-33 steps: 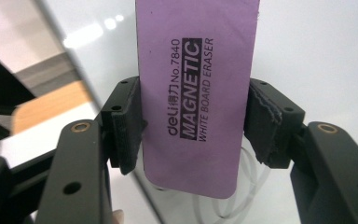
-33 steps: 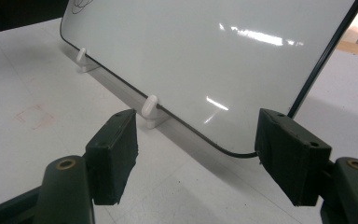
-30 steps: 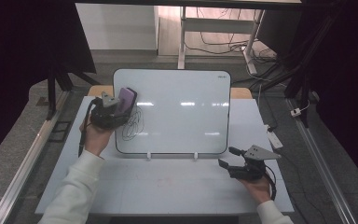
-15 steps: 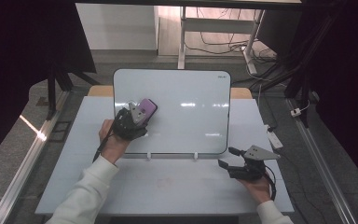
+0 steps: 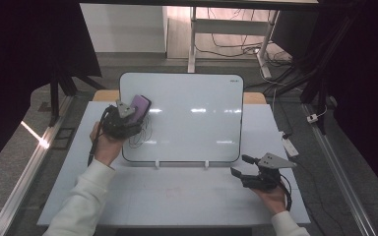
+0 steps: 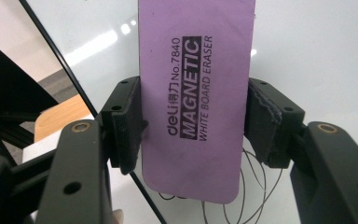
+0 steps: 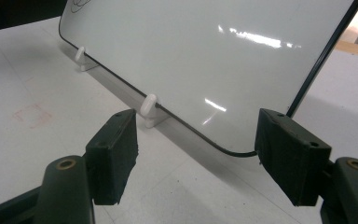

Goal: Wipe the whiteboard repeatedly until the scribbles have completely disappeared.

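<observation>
The purple rectangular magnetic whiteboard eraser is clamped by its long edges between the jaws of the left gripper — both black pads are pressed against its sides, with the printed label facing the camera in the left gripper view. In the high view it's held up near the left edge of the white, black-rimmed whiteboard, which is propped upright on small white clip feet on the white table. Thin black scribbled pen lines can be seen on the board just under and beside the eraser. The right gripper is parked low over the table by the board's lower right corner — jaws apart, nothing between them, and the board's rounded corner is framed in the gap.
</observation>
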The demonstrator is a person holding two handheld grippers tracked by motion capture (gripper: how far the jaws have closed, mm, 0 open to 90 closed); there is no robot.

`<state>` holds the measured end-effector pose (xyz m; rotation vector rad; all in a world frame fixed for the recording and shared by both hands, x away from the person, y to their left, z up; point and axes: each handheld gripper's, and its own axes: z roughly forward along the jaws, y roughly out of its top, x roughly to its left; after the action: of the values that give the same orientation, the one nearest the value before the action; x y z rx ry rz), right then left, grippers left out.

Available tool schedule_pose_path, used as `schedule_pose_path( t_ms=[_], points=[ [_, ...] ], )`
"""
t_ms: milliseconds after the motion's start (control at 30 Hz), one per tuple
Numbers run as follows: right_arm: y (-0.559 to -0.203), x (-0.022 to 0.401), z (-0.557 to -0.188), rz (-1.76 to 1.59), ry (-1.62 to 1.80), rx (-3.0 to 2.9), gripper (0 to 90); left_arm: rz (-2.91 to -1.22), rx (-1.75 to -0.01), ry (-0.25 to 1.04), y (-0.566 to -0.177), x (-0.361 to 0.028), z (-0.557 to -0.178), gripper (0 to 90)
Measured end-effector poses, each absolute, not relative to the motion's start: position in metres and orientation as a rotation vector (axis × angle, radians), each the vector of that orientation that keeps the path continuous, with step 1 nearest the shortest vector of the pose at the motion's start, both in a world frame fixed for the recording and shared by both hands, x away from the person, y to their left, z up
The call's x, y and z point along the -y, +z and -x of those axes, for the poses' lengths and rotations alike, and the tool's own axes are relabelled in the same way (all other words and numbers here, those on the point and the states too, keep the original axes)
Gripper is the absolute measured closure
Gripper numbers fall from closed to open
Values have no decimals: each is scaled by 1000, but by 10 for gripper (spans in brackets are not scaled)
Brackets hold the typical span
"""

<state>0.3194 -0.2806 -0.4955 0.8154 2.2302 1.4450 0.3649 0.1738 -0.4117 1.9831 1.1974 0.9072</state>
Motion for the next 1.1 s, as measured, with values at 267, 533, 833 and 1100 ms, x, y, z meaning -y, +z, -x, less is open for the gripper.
schedule_pose_path(
  t_ms=[267, 533, 833, 1100],
  points=[
    [-496, 280, -319, -810, 1443, -2230, 295, -2081, -1124, 999, -420, -149, -360, 415],
    [-496, 280, -319, -812, 1443, -2232, 295, -2152, -1037, 965, -432, -134, -349, 416],
    [-496, 281, -320, -814, 1442, -2229, 295, -2032, -1173, 1000, -408, -172, -368, 416],
    [-496, 280, -319, -815, 1443, -2231, 295, -2032, -1162, 1022, -401, -164, -376, 416]
  ],
)
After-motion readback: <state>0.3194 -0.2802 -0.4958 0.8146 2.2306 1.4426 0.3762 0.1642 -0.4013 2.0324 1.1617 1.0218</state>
